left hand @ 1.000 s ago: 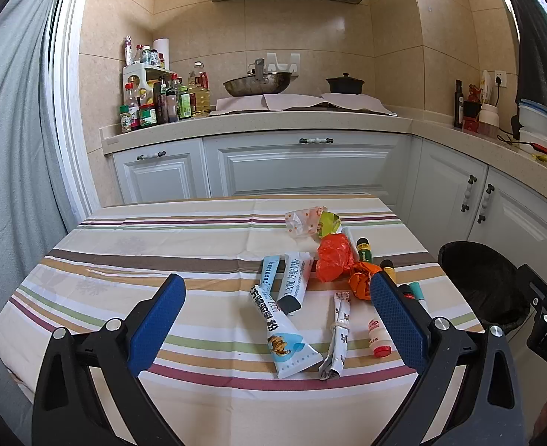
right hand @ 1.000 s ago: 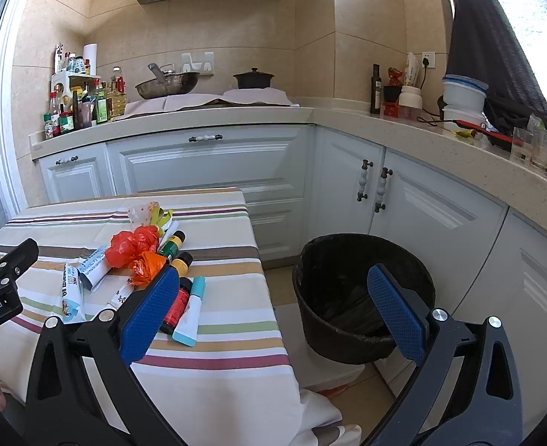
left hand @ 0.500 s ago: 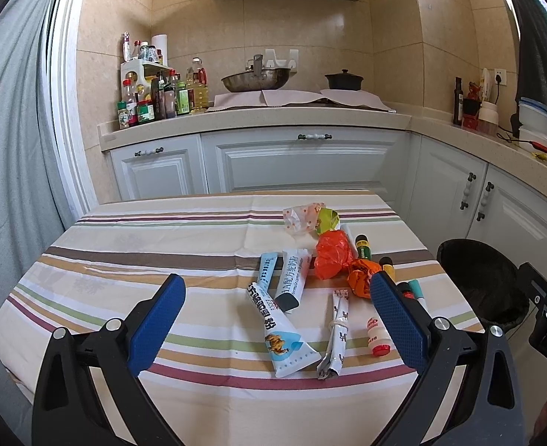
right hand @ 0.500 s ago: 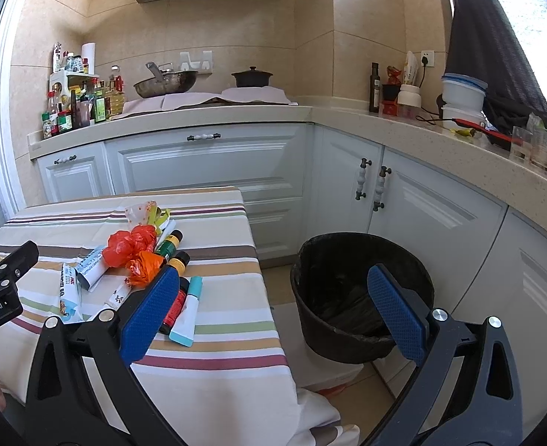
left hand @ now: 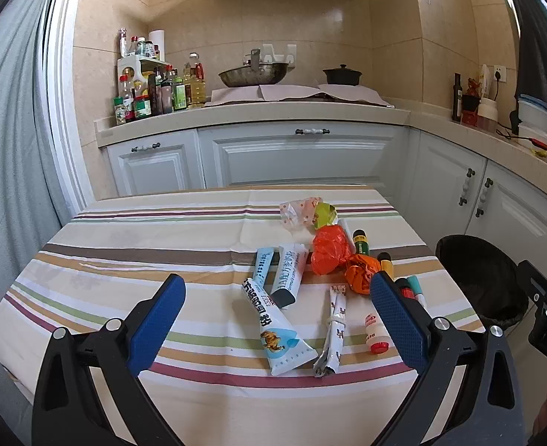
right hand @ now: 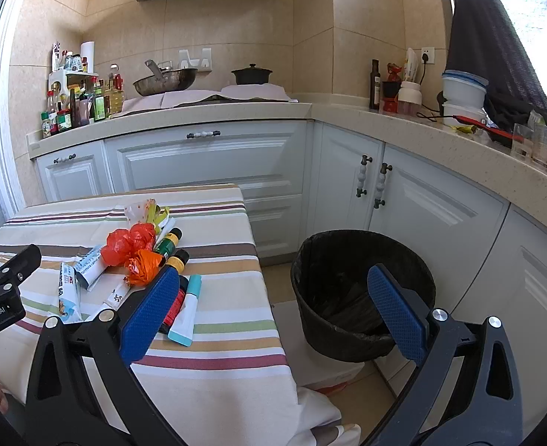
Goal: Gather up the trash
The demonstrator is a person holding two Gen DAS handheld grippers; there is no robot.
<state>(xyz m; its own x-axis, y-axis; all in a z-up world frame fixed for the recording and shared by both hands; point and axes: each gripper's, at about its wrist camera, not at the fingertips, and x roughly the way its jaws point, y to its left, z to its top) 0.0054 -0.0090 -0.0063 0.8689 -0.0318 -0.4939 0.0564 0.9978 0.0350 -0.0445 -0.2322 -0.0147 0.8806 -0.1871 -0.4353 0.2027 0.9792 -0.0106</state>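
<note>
Trash lies on the striped tablecloth [left hand: 124,245]: white-blue tubes [left hand: 273,323], a crumpled red bag [left hand: 329,249], an orange bag [left hand: 362,273], a twisted paper wrapper [left hand: 334,329], a small white bottle with a red cap [left hand: 373,332], and a green bottle [left hand: 360,241]. My left gripper [left hand: 277,323] is open and empty, held above the table's near edge. My right gripper [right hand: 277,314] is open and empty, between the table's right edge and the black bin [right hand: 362,290]. The red bag [right hand: 128,241] and a teal-capped tube [right hand: 186,312] show in the right wrist view.
The black lined bin [left hand: 477,278] stands on the floor right of the table, by white cabinets [right hand: 403,215]. A counter with bottles [left hand: 154,93], a wok [left hand: 253,74] and a pot [left hand: 342,74] runs behind. A grey curtain [left hand: 9,186] hangs at left.
Both views have shifted only slightly; the scene sits a little lower and left in the frames. The trash has not moved and both grippers remain open.
</note>
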